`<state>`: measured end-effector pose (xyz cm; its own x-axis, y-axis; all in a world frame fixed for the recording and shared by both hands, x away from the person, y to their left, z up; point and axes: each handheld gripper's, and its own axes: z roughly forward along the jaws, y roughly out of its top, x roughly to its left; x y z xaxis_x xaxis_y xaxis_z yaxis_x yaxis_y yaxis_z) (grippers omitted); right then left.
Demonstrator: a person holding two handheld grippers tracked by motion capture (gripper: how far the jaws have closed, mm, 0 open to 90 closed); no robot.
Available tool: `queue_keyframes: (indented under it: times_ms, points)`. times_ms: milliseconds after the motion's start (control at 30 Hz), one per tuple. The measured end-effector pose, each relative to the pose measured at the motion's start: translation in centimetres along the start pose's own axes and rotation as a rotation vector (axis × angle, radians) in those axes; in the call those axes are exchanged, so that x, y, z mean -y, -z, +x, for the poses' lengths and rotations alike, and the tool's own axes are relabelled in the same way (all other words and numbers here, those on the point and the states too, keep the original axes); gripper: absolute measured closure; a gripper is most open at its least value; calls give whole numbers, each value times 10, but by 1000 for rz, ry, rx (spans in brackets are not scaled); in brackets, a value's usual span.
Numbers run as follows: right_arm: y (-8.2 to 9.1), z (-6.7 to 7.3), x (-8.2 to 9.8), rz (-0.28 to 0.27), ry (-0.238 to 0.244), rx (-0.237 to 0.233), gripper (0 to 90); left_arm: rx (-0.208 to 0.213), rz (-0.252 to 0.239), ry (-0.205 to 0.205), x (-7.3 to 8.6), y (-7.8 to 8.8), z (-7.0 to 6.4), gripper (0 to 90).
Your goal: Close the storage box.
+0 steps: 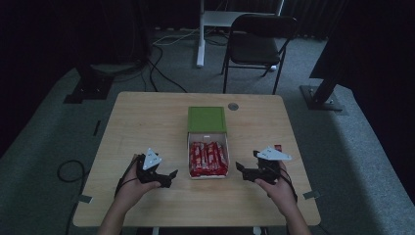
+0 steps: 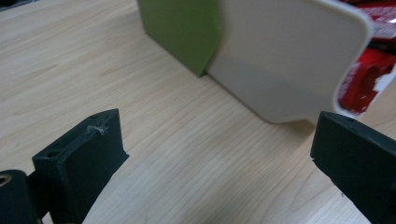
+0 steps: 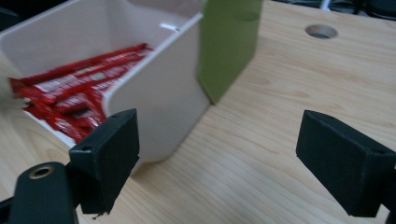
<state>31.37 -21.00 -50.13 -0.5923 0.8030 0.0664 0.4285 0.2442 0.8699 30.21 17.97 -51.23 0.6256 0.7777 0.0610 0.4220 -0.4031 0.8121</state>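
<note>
A cream box (image 1: 223, 143) stands in the middle of the wooden table (image 1: 147, 117), packed with several red snack bars (image 1: 208, 157). Its green lid (image 1: 206, 119) lies pushed back over the far half. My left gripper (image 1: 172, 175) rests on the table just left of the box, jaws wide apart with nothing between them. My right gripper (image 1: 239, 168) sits just right of the box, also open and empty. In the left gripper view (image 2: 219, 154) the box wall (image 2: 285, 60) is close ahead. The right gripper view (image 3: 217, 154) shows the box wall (image 3: 159, 107) and bars (image 3: 74, 93).
A small red item (image 1: 278, 146) lies by the right gripper. A round cable hole (image 1: 233, 106) sits near the table's far edge. A black folding chair (image 1: 257, 44) and a white desk leg (image 1: 200, 34) stand beyond the table. Cables run across the carpet.
</note>
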Motion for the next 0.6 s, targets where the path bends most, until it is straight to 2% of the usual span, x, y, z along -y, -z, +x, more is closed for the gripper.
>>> queue_keyframes:
  times_ms: [367, 500, 600]
  points:
    - [-9, 9, -2, -1, 7, -34, 129, 63, -42, -23, -15, -8, -14, 33]
    - [-11, 11, -2, -1, 6, -39, 129, 68, -47, -29, -20, -12, -16, 33]
    - [-13, 11, -3, 0, 5, -45, 125, 69, -62, -16, -24, -14, -16, 33]
